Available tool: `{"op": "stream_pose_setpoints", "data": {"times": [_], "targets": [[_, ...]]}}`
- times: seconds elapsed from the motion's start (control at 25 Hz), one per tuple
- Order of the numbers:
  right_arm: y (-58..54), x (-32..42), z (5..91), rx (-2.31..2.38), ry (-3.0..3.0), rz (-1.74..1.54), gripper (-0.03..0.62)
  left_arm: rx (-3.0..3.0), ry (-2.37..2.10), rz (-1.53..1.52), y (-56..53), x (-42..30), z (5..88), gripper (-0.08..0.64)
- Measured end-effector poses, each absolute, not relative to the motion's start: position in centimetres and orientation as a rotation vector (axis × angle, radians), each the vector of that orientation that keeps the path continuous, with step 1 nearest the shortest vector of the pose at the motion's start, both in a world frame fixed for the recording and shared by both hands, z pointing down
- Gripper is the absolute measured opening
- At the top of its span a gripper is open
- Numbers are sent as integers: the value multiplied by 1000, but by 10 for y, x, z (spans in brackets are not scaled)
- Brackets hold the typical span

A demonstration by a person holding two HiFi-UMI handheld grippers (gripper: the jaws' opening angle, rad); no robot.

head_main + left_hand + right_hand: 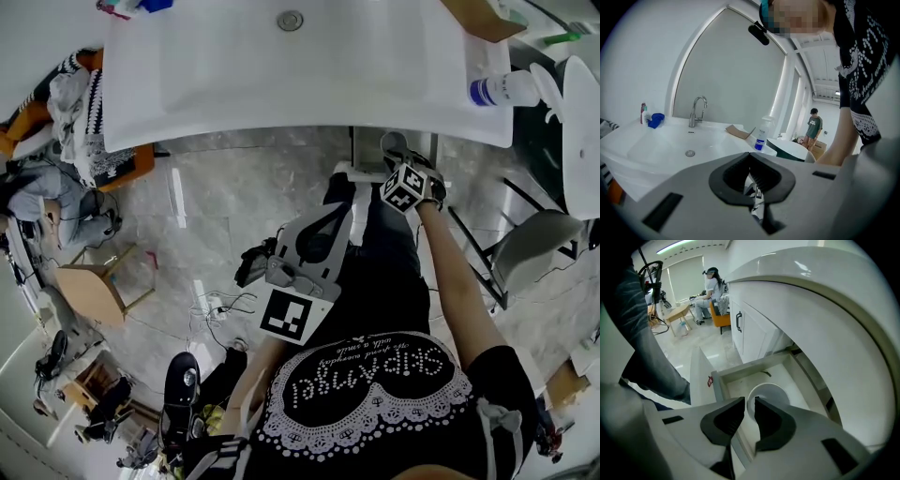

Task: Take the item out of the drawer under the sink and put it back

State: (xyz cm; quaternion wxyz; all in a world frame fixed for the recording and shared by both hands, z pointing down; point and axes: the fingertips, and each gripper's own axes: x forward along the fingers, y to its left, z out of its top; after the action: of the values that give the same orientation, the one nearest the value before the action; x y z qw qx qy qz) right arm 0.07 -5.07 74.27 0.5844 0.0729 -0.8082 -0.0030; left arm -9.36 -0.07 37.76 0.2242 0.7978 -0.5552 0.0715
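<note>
Pinching the white bowl [771, 397] by its rim, my right gripper [750, 402] keeps it level over the open drawer [740, 373], while my left gripper [750, 157] idles closed.

Bright, even light fills all three views. In the head view the white sink [281, 66] is nearly washed out, and the grey floor [234, 187] carries pale glare streaks. Both gripper views bend hard at the edges inside dark round borders. Under the sink, the drawer [750, 367] and the white bowl [773, 394] lie in soft shade. A ceiling strip light [677, 245] glows.
</note>
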Motion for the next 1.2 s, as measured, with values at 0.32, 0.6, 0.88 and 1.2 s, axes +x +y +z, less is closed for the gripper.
{"op": "stream_pose_setpoints", "data": {"times": [0.32,0.6,0.88,1.2], "targets": [[-52,-6,755,113,-1862,-12,74,2146,-1531,188,-4,-96,383,5],[-53,-14,767,116,-1827,7,74,2113,-1519,179,-6,-102,387,5],[-58,-9,770,171,-1809,63,31,2112,-1502,171,-9,-102,388,5],[-69,-6,743,271,-1861,100,25,2153,-1491,150,-17,-103,382,5]]}}
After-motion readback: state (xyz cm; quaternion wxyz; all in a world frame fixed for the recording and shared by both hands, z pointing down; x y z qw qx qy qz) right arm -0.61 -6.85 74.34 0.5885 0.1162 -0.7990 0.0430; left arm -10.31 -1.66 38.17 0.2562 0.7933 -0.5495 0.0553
